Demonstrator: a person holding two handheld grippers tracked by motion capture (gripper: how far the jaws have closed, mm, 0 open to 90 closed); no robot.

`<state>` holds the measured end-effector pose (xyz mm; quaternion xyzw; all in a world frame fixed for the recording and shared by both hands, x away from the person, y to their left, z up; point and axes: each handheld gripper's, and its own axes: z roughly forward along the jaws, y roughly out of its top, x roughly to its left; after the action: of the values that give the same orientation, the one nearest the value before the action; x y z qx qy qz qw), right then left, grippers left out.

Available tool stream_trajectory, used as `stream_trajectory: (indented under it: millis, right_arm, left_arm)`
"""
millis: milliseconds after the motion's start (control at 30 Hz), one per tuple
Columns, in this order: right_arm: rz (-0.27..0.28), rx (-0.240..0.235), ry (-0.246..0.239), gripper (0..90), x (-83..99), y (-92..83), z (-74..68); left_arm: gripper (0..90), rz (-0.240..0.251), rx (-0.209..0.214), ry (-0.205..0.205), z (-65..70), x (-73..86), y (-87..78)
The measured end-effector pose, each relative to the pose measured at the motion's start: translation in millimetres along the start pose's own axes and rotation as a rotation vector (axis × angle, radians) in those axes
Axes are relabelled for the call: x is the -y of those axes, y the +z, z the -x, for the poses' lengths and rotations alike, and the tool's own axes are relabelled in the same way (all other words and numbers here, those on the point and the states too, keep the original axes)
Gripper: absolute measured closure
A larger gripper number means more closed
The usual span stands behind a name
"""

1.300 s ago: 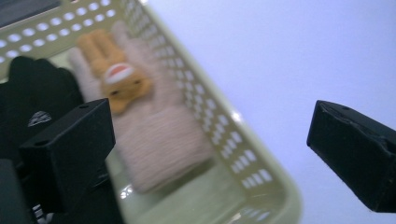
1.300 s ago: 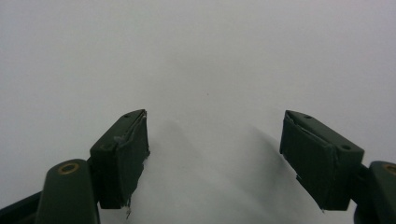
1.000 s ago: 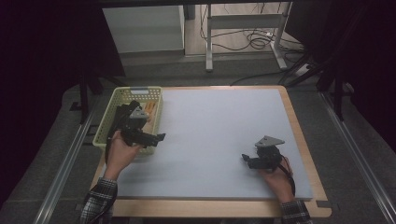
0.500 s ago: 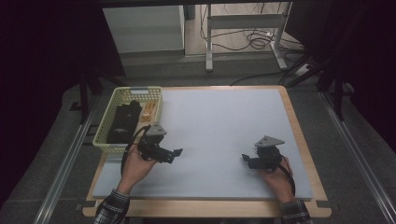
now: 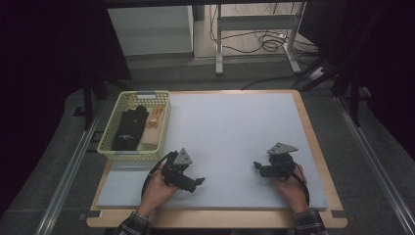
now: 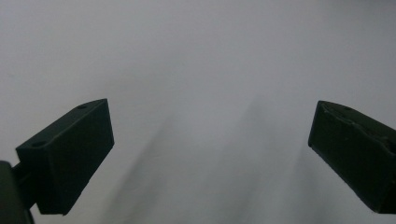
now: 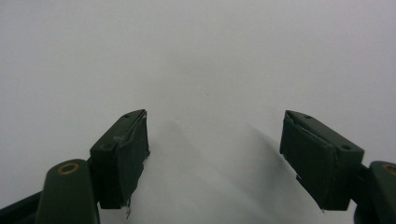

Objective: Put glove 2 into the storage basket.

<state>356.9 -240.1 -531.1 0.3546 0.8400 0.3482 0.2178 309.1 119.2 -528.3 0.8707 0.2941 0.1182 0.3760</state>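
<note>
Right now both my claws rest empty on the mat, left gripper and right gripper with jaws apart, while the black bundle lies lengthwise in the basket at upper left, nearer my left hand

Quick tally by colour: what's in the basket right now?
Inside the yellow basket:
Black: 1, black bundle
Orange: 1, orange item
Pale tan: 1, tan piece
Total: 3, as far as the high view shows.
</note>
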Motion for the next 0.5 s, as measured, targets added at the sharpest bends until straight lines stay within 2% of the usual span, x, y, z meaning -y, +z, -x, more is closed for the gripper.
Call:
stream_trajectory:
  millis: [233, 367, 400, 500]
  right_arm:
    - [0.000, 0.000, 0.000, 23.4, 0.0, 0.1, 0.0]
    - [0.000, 0.000, 0.000, 23.4, -0.1, 0.1, 0.0]
    - [0.000, 0.000, 0.001, 23.3, -0.1, 0.1, 0.2]
    - [0.000, 0.000, 0.001, 23.3, -0.1, 0.2, 0.1]
  left_arm:
    - [0.4, -0.033, -0.001, 0.025, 7.9, 9.9, 14.6]
    - [0.7, -0.035, 0.004, 0.017, 8.8, 11.3, 14.8]
    - [1.0, -0.040, 0.014, -0.003, 7.6, 11.7, 15.0]
    - [0.7, -0.041, 0.016, -0.008, 7.2, 11.8, 15.3]
